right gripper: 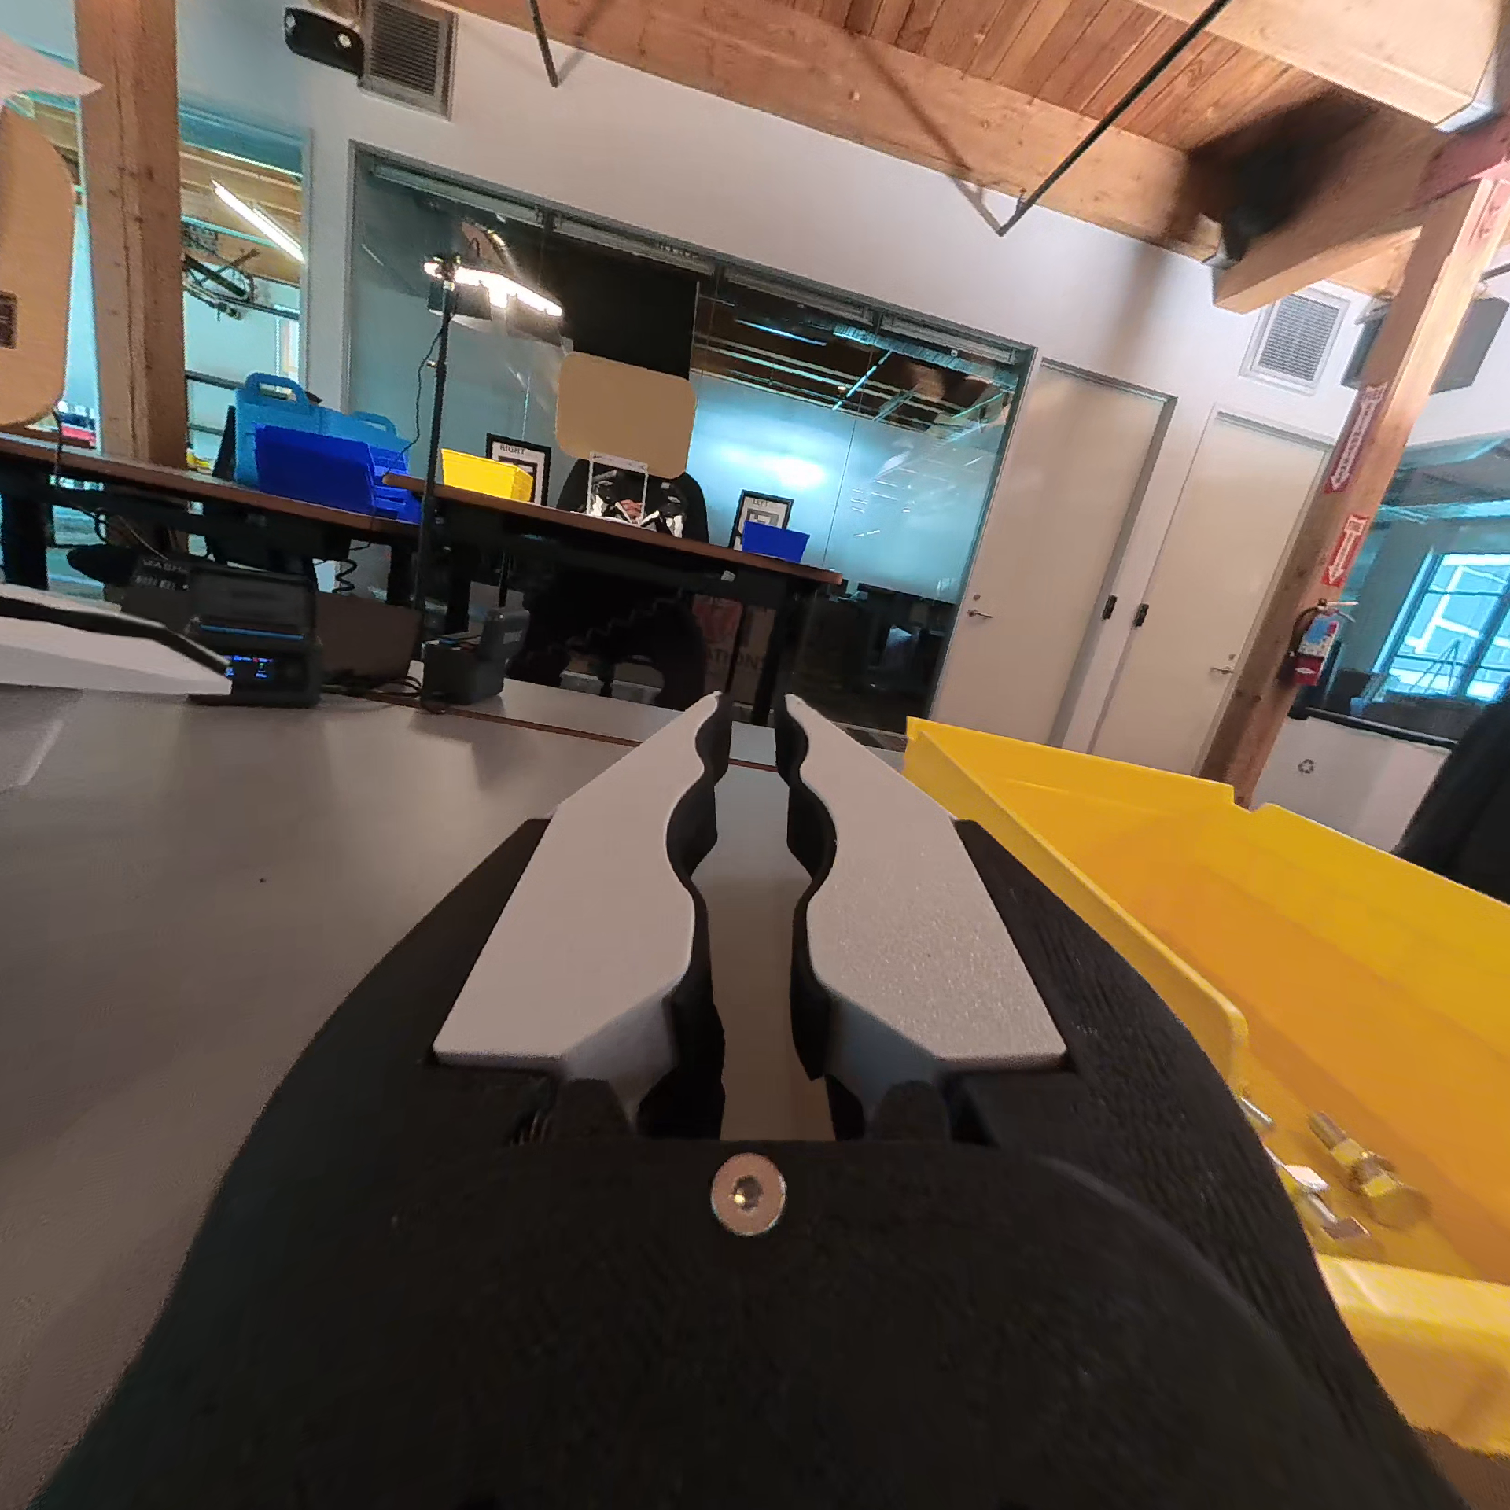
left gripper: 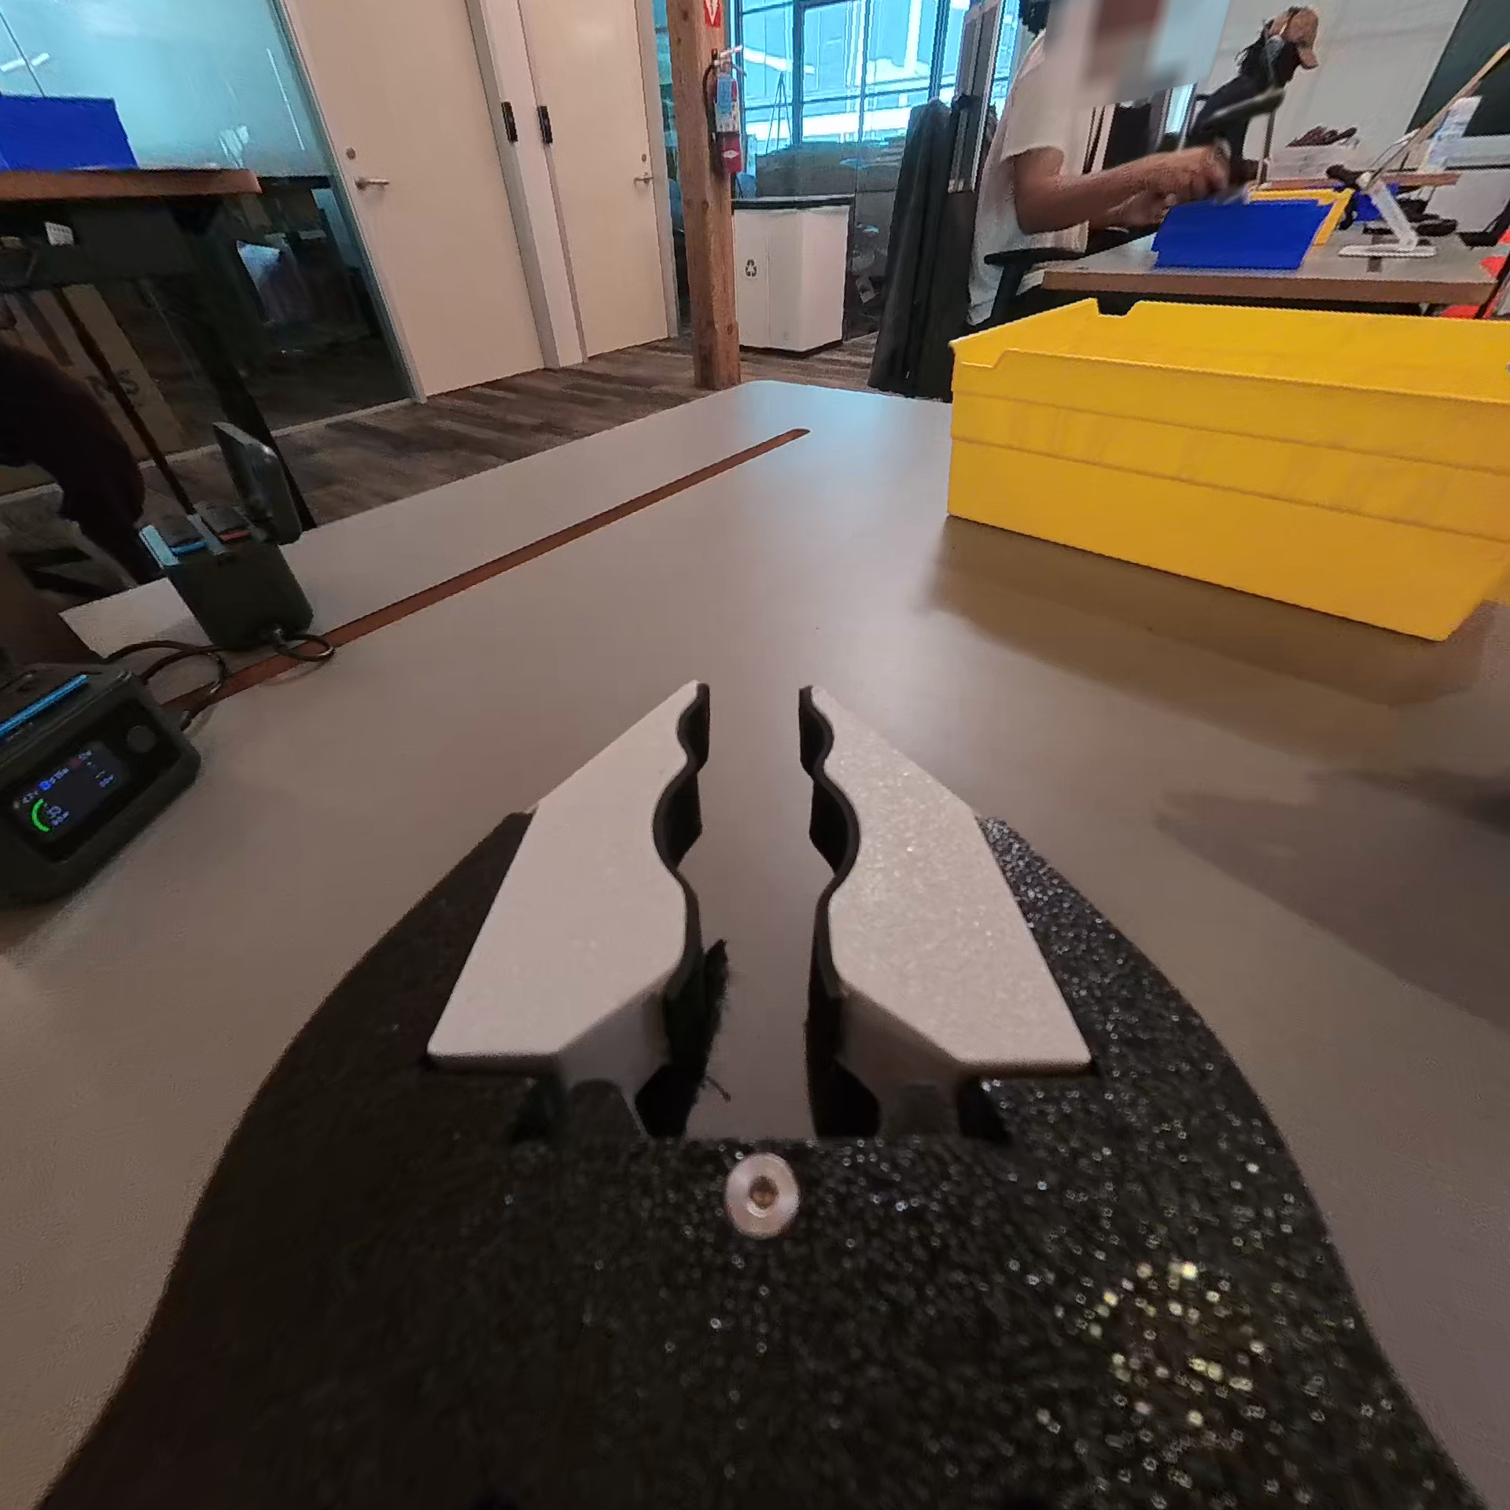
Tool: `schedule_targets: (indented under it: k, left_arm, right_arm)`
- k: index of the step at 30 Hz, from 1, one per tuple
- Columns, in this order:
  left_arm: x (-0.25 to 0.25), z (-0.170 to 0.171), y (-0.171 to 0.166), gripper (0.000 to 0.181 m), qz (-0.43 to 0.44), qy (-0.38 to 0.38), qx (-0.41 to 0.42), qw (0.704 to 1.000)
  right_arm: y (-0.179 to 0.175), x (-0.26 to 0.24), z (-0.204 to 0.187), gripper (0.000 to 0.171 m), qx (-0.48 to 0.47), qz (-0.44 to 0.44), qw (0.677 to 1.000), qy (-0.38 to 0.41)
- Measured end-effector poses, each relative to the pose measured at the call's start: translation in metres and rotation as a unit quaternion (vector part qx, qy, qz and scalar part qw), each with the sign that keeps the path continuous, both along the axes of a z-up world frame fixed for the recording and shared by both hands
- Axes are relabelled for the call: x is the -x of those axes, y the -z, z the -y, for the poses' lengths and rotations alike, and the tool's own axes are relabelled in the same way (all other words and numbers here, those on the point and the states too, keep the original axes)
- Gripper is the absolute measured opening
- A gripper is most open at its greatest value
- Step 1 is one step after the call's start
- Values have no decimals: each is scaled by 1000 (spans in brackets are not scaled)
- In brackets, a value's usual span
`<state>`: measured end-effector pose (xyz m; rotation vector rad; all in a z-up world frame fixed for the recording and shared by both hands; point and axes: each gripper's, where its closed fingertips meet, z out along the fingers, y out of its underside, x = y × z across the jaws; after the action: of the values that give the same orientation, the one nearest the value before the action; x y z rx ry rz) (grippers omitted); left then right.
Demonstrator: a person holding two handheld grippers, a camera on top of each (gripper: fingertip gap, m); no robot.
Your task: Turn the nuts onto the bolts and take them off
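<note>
Small silvery hex nuts and bolts point(right gripper: 1340, 1177) lie in the yellow bin point(right gripper: 1226, 915).

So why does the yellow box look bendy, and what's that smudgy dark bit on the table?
Left wrist view: wide lens bows the yellow bin; a soft blurred shadow crosses the table at right. Right wrist view: bin stretches toward the edge; nuts and bolts look slightly soft.

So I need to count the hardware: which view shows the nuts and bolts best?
The right wrist view: metal nuts and bolts lie inside the yellow bin at lower right. The left wrist view shows only the bin's outer wall, none of its contents.
</note>
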<state>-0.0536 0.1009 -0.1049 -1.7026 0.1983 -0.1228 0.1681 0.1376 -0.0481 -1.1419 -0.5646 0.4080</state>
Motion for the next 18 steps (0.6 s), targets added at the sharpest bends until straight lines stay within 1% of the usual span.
schedule_targets:
  k: [5, 7, 9, 12, 13, 14, 16, 18]
  left_arm:
    - [8, 12, -13, 23, -41, -21, -32, 998]
    - [11, 22, -29, 24, -31, -31, -49, 998]
    - [14, 40, -53, 26, -6, -54, -67, 996]
    - [23, 82, -83, 42, 21, -96, -74, 992]
    - [29, 99, -88, 46, 20, -118, -71, 990]
    - [40, 117, -92, 55, 16, -151, -66, 986]
    - [61, 153, -95, 67, 4, -209, -55, 976]
    - [81, 186, -85, 87, -4, -256, -19, 967]
  right_arm:
    - [4, 10, 4, 7, -4, 19, 1000, -22]
    - [7, 13, 3, 7, -2, 26, 999, -28]
    - [9, 14, 3, 7, 4, 31, 999, -32]
    - [11, 17, 4, 7, 7, 35, 999, -40]
    - [12, 19, 5, 7, 11, 38, 998, -45]
    - [11, 21, 5, 7, 16, 43, 998, -47]
    - [6, 21, 6, 7, 19, 56, 997, -52]
    - [-6, 19, 2, 10, 31, 72, 995, -66]
